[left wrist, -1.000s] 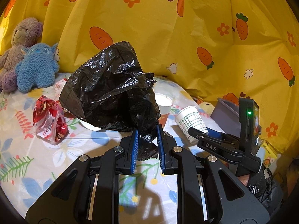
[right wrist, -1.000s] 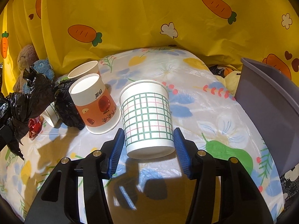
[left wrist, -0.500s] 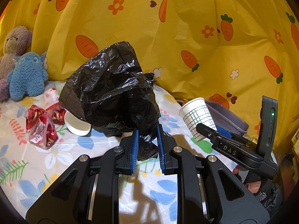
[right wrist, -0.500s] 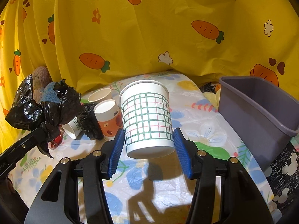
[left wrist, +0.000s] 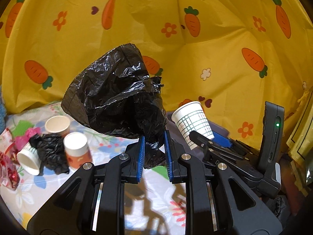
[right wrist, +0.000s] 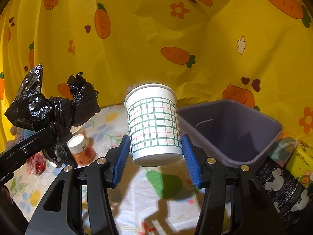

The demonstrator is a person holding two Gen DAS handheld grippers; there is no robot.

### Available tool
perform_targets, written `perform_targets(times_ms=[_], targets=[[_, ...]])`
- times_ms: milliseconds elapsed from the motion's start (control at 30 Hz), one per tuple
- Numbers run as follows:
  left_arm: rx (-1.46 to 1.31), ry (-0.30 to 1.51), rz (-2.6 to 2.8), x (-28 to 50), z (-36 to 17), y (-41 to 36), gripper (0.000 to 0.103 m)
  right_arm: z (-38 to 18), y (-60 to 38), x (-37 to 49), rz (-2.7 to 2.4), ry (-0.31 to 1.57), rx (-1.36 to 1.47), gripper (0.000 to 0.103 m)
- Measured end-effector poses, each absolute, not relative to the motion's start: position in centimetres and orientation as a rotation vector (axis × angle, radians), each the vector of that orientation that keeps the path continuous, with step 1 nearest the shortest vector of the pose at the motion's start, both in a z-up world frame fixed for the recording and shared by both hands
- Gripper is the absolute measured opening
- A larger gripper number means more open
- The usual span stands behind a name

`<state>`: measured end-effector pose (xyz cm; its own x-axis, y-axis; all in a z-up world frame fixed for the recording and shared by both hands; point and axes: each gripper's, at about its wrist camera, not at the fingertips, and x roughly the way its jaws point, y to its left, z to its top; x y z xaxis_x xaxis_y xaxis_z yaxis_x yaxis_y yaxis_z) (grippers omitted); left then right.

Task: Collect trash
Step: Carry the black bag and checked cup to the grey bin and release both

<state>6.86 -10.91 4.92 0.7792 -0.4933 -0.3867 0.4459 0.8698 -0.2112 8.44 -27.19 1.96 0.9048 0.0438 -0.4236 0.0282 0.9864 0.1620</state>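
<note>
Item in transit: my right gripper (right wrist: 155, 153) is clamping the white green-checked paper cup (right wrist: 154, 125), now lifted off the floral tablecloth (right wrist: 137, 192) beside the grey plastic bin (right wrist: 230, 129), my left gripper (left wrist: 154, 152) pinching the crumpled black plastic bag (left wrist: 117, 99) aloft, both nearing drop-off.

**Hidden, cropped and blurred**

Purple bin (left wrist: 220, 130) mostly screened in left wrist view by black bag (left wrist: 117, 101) and checked cup (left wrist: 192, 120). Blue plush (left wrist: 2, 109) cropped at left edge. Red wrapper (left wrist: 8, 173) cut off too, print unreadable. Orange cup (right wrist: 82, 150) blurred, label illegible. Far cup (right wrist: 78, 130) largely behind bag. Yellow box (right wrist: 302, 161) cropped at right.
</note>
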Motion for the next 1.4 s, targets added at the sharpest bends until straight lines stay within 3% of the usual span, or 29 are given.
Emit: perform_targets(times_ms=[333,633,1400], targets=[[-0.060,0.465,-0.714,14.2,5.8,-20.2,0.018,1.2,-34.4,11.5,-0.200,0.444,0.184,0.054],[-0.051,0.572,-0.822,19.5,3.0,-26.2,0.018,-0.7,-37.1,13.4,-0.268,0.499,0.207,0.054],[-0.051,0.700,-0.879,22.3,-0.9,-29.6,0.021,-2.5,-38.8,14.8,-0.309,0.568,0.199,0.054]])
